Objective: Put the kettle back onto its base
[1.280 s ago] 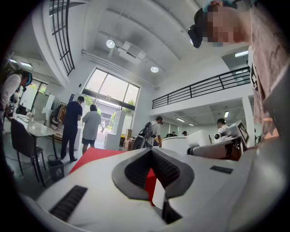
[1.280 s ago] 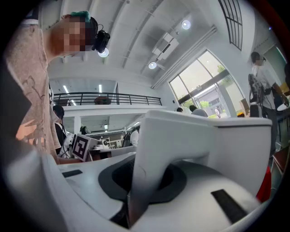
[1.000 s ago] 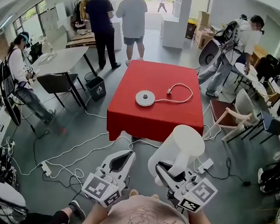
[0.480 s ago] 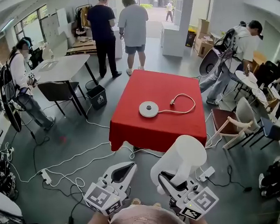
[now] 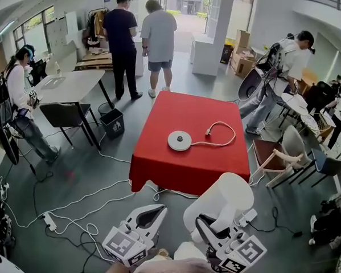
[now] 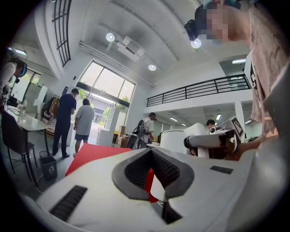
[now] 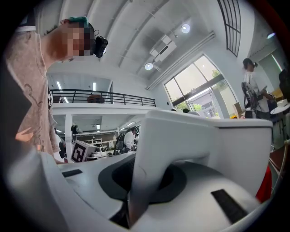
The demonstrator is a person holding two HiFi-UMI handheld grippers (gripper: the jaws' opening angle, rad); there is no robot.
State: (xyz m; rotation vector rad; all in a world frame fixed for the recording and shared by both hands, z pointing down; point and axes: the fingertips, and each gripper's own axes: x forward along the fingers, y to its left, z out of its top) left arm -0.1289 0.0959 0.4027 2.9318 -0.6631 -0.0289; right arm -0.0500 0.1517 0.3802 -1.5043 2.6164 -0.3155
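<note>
My right gripper is shut on the handle of the white kettle. I hold the kettle upright above the floor, short of the red table. On that table lies the round white base, and its cord loops off to the right. The left gripper is level beside the kettle, shut and with nothing in it. In the left gripper view, the kettle and the right gripper show to the right of the left gripper. The right gripper view is filled by the kettle on the right gripper.
White cables and power strips trail over the floor in front of the table. Two people stand behind the table and another at its right. A chair is at the right, a grey table and bin at the left.
The red table and base have come nearer in the head view. Both grippers and the kettle have moved toward the table together, and the grip on the kettle is unchanged.
</note>
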